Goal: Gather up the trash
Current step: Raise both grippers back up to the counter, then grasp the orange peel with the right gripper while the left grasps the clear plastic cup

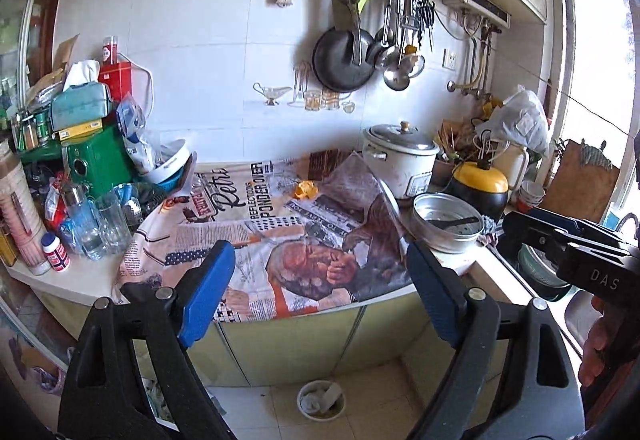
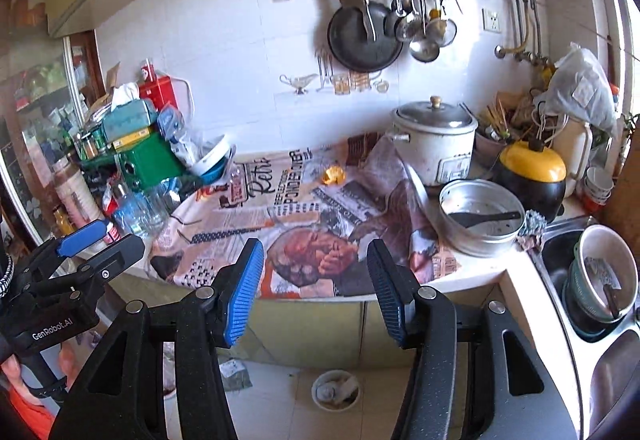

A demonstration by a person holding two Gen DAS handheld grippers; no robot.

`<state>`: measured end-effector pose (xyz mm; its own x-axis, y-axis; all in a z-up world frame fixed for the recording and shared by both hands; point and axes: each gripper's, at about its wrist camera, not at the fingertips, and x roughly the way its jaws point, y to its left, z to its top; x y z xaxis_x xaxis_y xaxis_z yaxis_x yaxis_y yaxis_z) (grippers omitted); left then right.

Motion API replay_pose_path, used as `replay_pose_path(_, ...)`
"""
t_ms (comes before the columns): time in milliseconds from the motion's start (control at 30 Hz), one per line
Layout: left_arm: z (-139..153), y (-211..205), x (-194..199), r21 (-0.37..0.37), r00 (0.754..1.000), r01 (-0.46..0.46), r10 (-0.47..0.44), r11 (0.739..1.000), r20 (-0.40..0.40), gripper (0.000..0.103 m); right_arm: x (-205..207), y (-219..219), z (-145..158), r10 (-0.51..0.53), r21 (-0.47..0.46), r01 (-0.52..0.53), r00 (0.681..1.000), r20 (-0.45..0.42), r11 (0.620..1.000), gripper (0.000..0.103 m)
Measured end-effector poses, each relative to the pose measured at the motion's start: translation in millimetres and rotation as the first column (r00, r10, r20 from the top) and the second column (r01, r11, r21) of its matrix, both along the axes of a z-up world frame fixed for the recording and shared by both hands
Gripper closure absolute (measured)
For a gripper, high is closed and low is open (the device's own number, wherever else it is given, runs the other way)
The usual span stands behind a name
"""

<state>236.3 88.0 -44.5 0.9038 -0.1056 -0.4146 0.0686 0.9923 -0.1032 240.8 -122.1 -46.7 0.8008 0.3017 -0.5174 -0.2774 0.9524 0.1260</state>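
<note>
hovering apart above the counter, the left gripper (image 1: 320,292) gapes wide and empty, the right gripper (image 2: 316,288) half-spread, gripping nothing. an orange scrap (image 1: 305,190) lies on the printed cloth (image 1: 240,215); a waste bin (image 1: 321,399) sits on the floor below.

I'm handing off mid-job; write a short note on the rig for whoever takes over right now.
Left tool: open, empty, above the counter edge.
Right tool: open, empty, beside it.
Trash: orange scrap lies on the printed cloth, near the rice cooker.
Bin stands on the floor below the counter, with some waste inside.
Done: cannot tell beyond that.
Left: pick up the scrap, drop it in the bin.
</note>
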Motion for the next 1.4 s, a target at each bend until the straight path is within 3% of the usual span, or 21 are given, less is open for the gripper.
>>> replay_pose_path(200, 16, 9, 12, 0.014, 0.999, -0.041, 0.041, 0.999, 0.026, 0.006, 9, -4, 19, -0.025, 0.022, 0.023, 0.997, 0.072, 0.999, 0.036)
replay_pose_path(467, 11, 18, 77, 0.013, 0.992, -0.126, 0.126, 0.992, 0.014, 0.006, 70, -7, 4, 0.020, 0.015, -0.021, 0.998, 0.057, 1.000, 0.035)
replay_pose_path(700, 15, 18, 164, -0.023, 0.983, -0.185, 0.184, 0.982, -0.025, 0.006, 154, -22, 0, 0.086, 0.017, -0.086, 0.996, 0.016, 0.996, 0.035)
replay_pose_path(933, 9, 34, 224, -0.065, 0.954, -0.296, 0.293, 0.953, -0.059, 0.006, 227, -27, -9, 0.157, -0.010, -0.157, 0.987, -0.023, 0.988, 0.035)
replay_pose_path(1067, 2, 54, 250, -0.080, 0.940, -0.336, 0.328, 0.939, -0.094, 0.006, 263, -21, -24, 0.174, 0.001, -0.174, 0.982, -0.081, 0.985, 0.035)
replay_pose_path(1233, -10, 82, 288, -0.035, 0.924, -0.372, 0.366, 0.928, -0.109, 0.009, 305, -4, -44, 0.184, 0.017, -0.183, 0.971, -0.153, 0.983, 0.035)
replay_pose_path(1400, -38, 126, 343, -0.061, 0.925, -0.355, 0.341, 0.933, -0.167, 0.020, 342, 18, -57, 0.141, 0.015, -0.141, 0.972, -0.189, 0.990, 0.035)
